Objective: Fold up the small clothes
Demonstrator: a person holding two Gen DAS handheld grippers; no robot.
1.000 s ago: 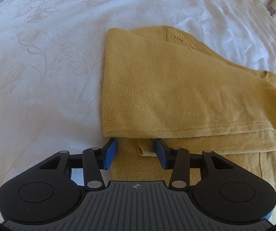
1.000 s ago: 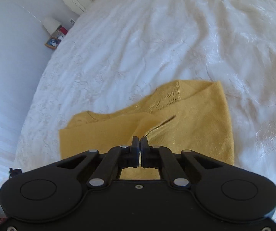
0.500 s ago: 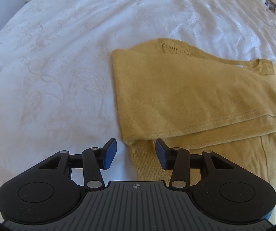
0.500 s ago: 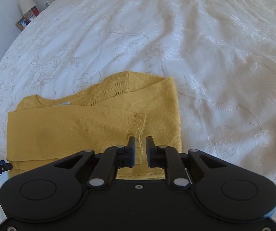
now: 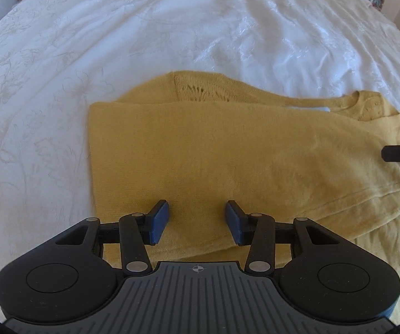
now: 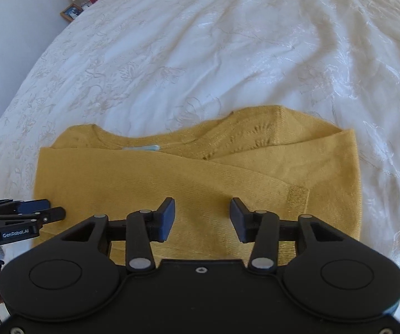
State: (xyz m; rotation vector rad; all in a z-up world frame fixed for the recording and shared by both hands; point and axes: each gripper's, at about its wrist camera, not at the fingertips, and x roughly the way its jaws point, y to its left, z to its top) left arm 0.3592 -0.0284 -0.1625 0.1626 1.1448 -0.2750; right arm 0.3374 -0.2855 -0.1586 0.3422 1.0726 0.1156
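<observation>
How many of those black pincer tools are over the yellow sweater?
2. The left gripper hovers open above the yellow sweater at its near edge; the right gripper hovers open over the folded sleeve side.

Bright soft daylight, sheen on the white bedspread (image 5: 255, 33), fisheye-bent dark corners, slight blur
</observation>
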